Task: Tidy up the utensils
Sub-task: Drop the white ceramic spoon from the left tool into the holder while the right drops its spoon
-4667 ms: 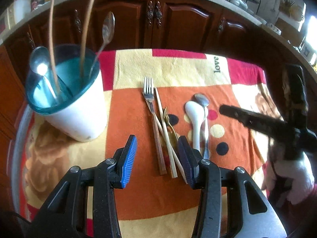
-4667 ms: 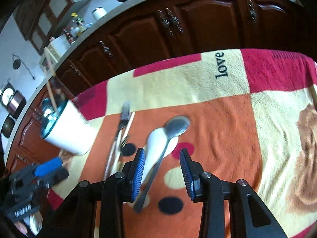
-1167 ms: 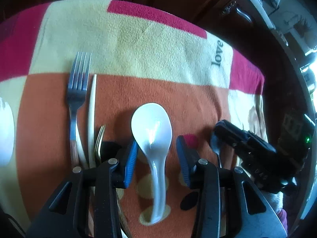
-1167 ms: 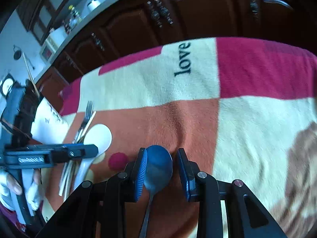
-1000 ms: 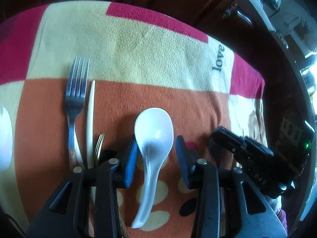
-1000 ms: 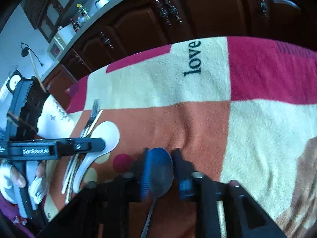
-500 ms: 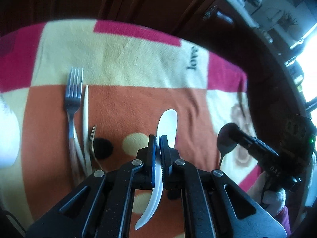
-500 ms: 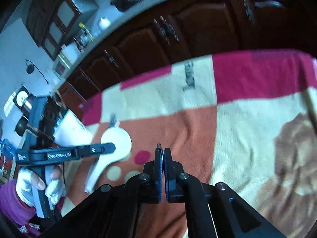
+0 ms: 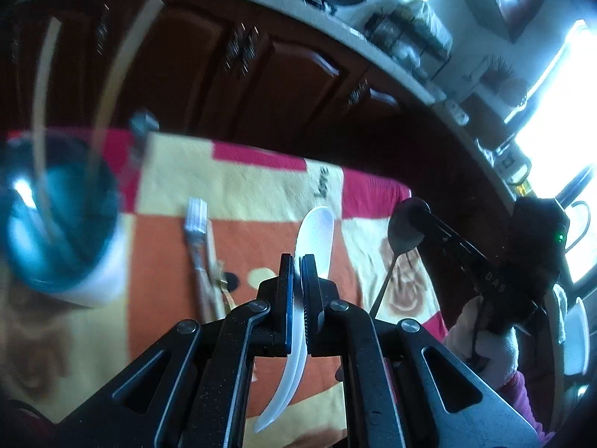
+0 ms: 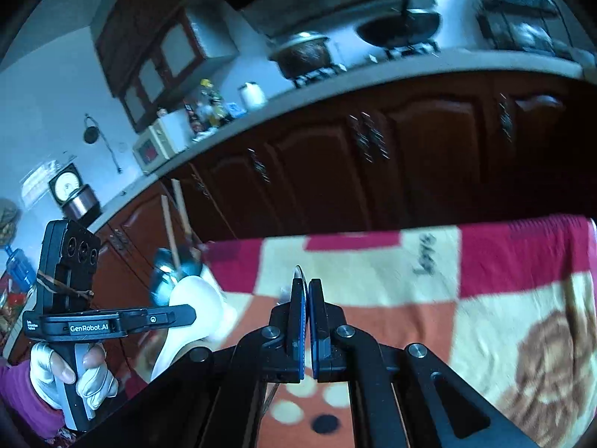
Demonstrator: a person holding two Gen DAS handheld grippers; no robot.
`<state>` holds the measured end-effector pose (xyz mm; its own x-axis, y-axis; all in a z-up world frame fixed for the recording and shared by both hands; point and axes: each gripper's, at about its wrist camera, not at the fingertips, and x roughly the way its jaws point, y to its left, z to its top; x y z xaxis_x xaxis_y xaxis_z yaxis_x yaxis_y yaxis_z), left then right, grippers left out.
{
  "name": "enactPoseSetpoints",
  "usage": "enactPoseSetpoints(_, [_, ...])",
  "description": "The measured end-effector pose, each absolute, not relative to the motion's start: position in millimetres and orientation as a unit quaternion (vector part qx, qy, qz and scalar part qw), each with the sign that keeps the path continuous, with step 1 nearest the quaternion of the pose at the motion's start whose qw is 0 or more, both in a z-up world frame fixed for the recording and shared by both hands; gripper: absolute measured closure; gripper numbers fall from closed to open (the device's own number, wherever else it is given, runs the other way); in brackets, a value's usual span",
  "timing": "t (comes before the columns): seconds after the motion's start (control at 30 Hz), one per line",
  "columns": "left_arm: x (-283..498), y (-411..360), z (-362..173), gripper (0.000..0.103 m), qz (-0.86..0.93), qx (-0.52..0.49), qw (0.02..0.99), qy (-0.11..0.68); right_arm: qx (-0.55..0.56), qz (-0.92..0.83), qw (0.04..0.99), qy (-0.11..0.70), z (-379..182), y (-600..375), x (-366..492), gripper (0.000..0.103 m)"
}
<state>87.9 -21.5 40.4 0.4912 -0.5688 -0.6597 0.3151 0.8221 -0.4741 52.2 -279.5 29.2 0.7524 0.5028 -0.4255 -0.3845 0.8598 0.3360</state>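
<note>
My left gripper (image 9: pixel 297 265) is shut on a white ceramic spoon (image 9: pixel 316 231) and holds it edge-on above the blanket; it also shows in the right wrist view (image 10: pixel 194 298). My right gripper (image 10: pixel 306 291) is shut on a metal spoon (image 9: pixel 405 229), seen edge-on between its pads (image 10: pixel 298 274). A white cup with a teal inside (image 9: pixel 56 216) stands at the left with chopsticks and spoons in it. A fork (image 9: pixel 196 224), a chopstick and a small gold fork lie on the blanket.
A checked orange, cream and red blanket (image 9: pixel 261 194) covers the table. Dark wooden cabinets (image 10: pixel 373 164) stand behind it under a counter with pots. The left gripper's body (image 10: pixel 71 321) is at the left of the right wrist view.
Both grippers have closed on their spoons and lifted them off the blanket. The left gripper has moved back and left, so the cup is in its view again.
</note>
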Motion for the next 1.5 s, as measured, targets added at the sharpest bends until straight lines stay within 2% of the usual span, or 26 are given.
enactPoseSetpoints(0.17, [87, 30, 68, 0.1, -0.229, -0.148, 0.873, 0.404, 0.097, 0.277, 0.926, 0.236, 60, -226, 58, 0.101])
enactPoseSetpoints(0.47, [104, 98, 77, 0.1, -0.162, -0.143, 0.898, 0.383, 0.076, 0.316, 0.92, 0.219, 84, -138, 84, 0.101])
enactPoseSetpoints(0.77, [124, 146, 63, 0.1, -0.144, -0.221, 0.906, 0.332, 0.052, 0.287, 0.941, 0.171, 95, -89, 90, 0.101])
enactPoseSetpoints(1.2, [151, 144, 35, 0.1, -0.139, -0.251, 0.919, 0.27, -0.019, 0.214, 0.969, 0.12, 70, -51, 105, 0.101])
enactPoseSetpoints(1.5, [147, 149, 6, 0.1, -0.128, -0.254, 0.919, 0.272, -0.03, 0.221, 0.965, 0.14, 41, -47, 103, 0.101])
